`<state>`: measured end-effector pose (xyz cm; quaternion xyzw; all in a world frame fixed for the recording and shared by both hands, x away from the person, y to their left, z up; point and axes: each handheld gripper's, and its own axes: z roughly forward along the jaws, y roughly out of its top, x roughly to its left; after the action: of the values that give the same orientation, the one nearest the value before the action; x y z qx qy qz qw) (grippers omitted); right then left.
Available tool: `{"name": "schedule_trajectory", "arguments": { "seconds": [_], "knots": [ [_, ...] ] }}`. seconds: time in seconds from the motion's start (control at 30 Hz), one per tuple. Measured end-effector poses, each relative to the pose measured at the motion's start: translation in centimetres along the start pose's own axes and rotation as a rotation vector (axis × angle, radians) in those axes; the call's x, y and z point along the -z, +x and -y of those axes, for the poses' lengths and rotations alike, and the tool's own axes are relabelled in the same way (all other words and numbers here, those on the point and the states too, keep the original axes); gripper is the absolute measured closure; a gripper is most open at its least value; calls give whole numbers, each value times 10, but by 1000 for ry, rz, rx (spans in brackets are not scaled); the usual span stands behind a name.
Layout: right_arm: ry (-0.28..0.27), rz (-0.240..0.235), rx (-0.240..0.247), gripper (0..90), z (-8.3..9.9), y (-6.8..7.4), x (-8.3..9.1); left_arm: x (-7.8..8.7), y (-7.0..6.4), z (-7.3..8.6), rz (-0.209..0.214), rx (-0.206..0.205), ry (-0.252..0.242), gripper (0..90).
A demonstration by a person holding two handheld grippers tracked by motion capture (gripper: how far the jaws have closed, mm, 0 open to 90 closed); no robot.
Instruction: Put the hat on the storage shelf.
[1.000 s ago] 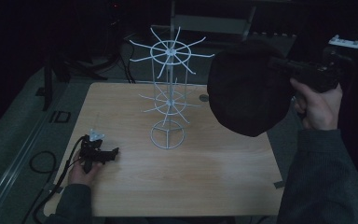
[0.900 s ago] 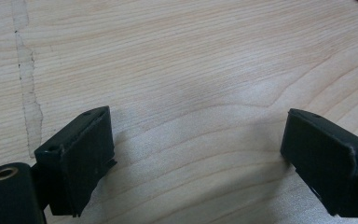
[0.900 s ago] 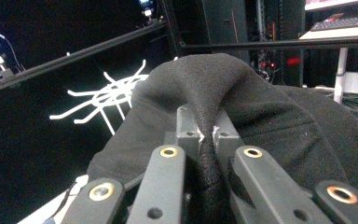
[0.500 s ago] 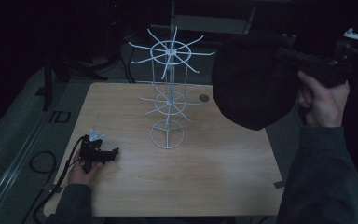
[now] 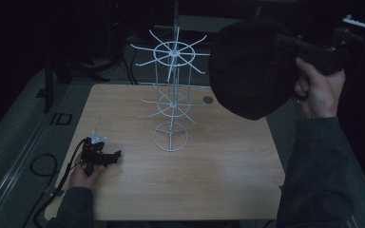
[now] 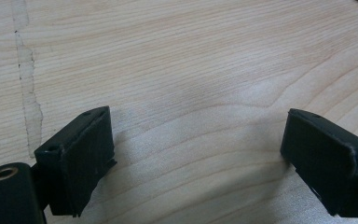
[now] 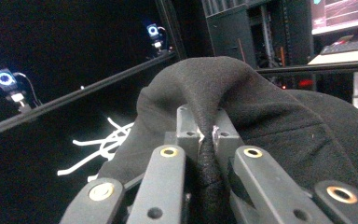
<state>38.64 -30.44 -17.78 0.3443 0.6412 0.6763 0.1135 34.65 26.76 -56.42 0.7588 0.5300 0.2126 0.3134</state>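
Looking from the left, I see my left gripper (image 5: 105, 156) lying on the desk (image 5: 218, 166) near its left edge, the hand (image 5: 86, 175) behind it half lost in the gloom. In the left gripper view its jaws stand wide apart over bare wood, touching nothing; a pale scuff runs down the grain at the far left, and the lower parts of both jaws are cut off by the frame.

At mid-desk stands the white wire rack (image 5: 172, 99), a round base with two tiers of spokes. Its thin arms fade against the dark background, so I cannot count them. A small dark disc (image 5: 208, 100) sits in the desk just right of the rack; I cannot tell what it is.

To the right, held high above the desk's right edge and apart from the rack, hangs the black hat (image 5: 252, 71). My right gripper (image 5: 285, 42) holds it from the right side; the hat hides the jaw tips in the high view, and the room behind is too dark to read. My right hand (image 5: 316, 88) grips the handle just below.

In the right gripper view the jaws are clamped on a pinched fold of the hat (image 7: 223, 102), the cloth bulging up and over them. Blurred white spokes of the rack (image 7: 102, 144) show at lower left, beyond the hat.
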Motion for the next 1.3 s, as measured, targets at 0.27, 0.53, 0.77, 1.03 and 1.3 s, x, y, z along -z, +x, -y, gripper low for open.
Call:
{"name": "schedule_trajectory", "arguments": {
  "seconds": [0.27, 0.53, 0.77, 1.03, 1.3],
  "knots": [
    [-38, -19, -29, 856, -5, -3, -9, 0, 0, 0, 1, 1, 0, 102],
    [22, 21, -60, 856, 10, -14, -29, 0, 0, 0, 0, 0, 0, 102],
    [53, 24, -138, 854, 34, -32, -39, 0, 0, 0, 1, 0, 2, 102],
    [83, 38, -234, 849, 59, -49, -48, 0, 0, 0, 0, 2, -1, 102],
    [125, 23, -259, 826, 77, -50, -66, 0, 0, 0, 1, 2, 1, 102]
  ]
}}
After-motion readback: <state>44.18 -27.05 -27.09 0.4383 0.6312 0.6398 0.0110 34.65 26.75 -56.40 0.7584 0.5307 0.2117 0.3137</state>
